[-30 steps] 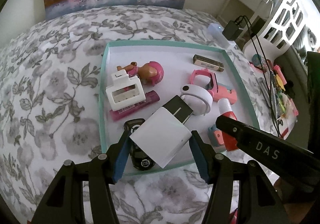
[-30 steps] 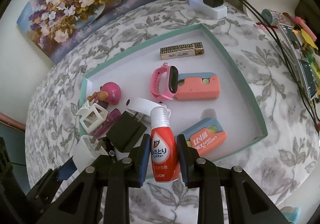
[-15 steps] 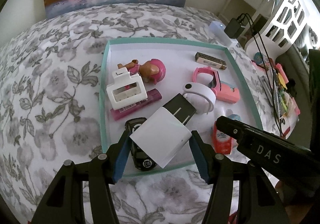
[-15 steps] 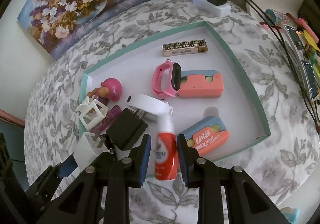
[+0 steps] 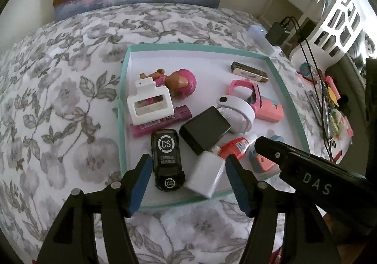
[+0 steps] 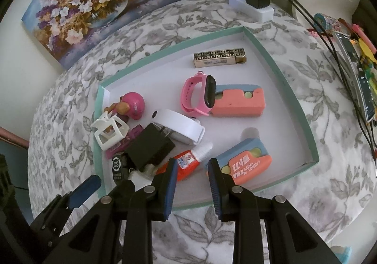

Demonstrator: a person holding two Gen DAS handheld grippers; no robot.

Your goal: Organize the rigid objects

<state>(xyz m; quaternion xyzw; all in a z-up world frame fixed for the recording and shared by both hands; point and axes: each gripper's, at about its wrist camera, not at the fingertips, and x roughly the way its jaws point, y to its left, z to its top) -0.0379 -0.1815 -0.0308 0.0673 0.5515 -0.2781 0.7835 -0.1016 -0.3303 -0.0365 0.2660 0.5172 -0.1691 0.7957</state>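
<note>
Red bottle (image 6: pixel 188 163) with white cap lies in tray (image 6: pixel 292 103).

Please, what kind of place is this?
Probably a room at home: a table with a floral cloth, a flower painting against the wall, and a tray of small household things.

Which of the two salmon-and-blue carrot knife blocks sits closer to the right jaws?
The printed one, lying beside the right gripper; the other lies farther back, against the pink watch.

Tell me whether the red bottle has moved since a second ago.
Yes. The red bottle has left the right gripper, whose jaws stand open, and now lies on its side in the tray, between the black charger and the carrot knife case.
</note>
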